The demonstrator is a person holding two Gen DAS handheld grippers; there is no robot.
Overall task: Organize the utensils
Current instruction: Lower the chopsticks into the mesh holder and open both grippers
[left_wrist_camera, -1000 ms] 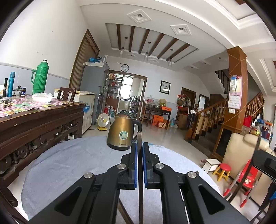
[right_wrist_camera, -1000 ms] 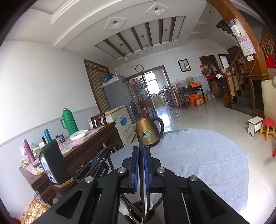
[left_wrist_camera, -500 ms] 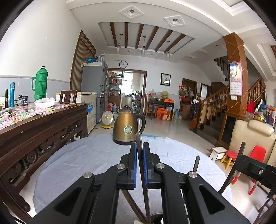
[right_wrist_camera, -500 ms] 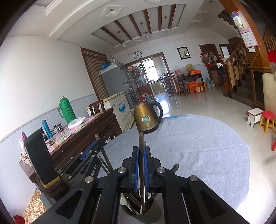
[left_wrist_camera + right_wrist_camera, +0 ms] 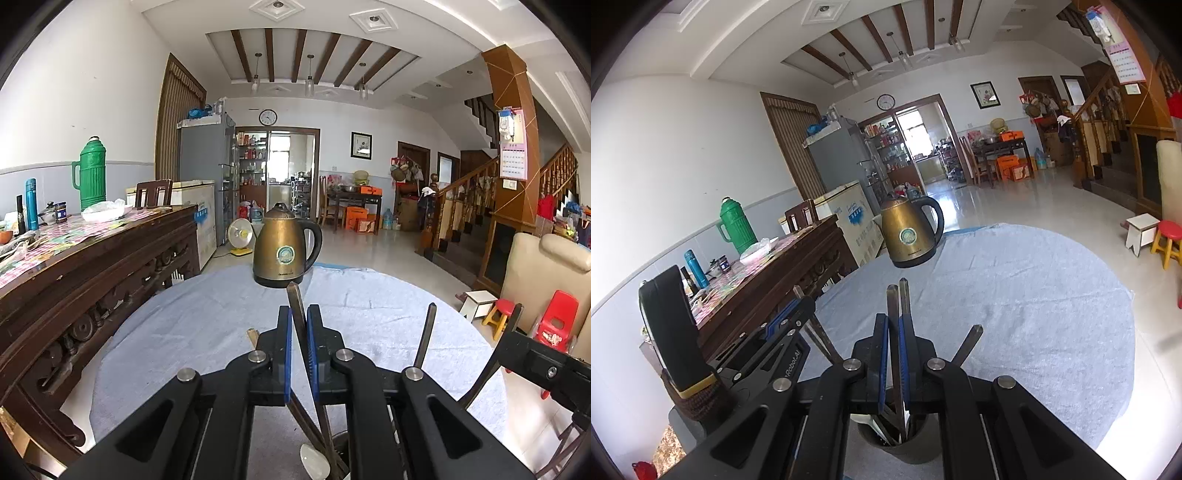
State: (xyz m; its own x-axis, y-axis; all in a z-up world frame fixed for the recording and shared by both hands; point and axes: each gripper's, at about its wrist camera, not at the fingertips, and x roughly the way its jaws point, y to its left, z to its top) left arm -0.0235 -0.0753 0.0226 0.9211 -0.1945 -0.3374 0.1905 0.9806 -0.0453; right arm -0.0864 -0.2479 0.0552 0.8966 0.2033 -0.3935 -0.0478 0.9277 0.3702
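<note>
My left gripper (image 5: 298,314) is shut on a dark metal utensil handle (image 5: 295,295) that leans left and runs down toward a white spoon (image 5: 314,461) at the frame's bottom edge. My right gripper (image 5: 893,321) is shut on a flat metal handle (image 5: 892,299), with a second handle (image 5: 905,291) close beside it. Both reach down into a dark utensil cup (image 5: 918,448) that holds several utensils. In the right wrist view the left gripper (image 5: 790,314) sits to the left. In the left wrist view the right gripper (image 5: 535,358) sits at the right edge, and another handle (image 5: 424,332) sticks up.
A brass kettle (image 5: 282,254) stands at the far side of the round table with the pale blue cloth (image 5: 203,325). A dark wooden sideboard (image 5: 92,258) with a green thermos runs along the left. Stools and a chair stand on the floor to the right.
Both grippers have tipped downward, and the cup with its utensils has come into view beneath them. The handle in my left gripper now leans to the left.
</note>
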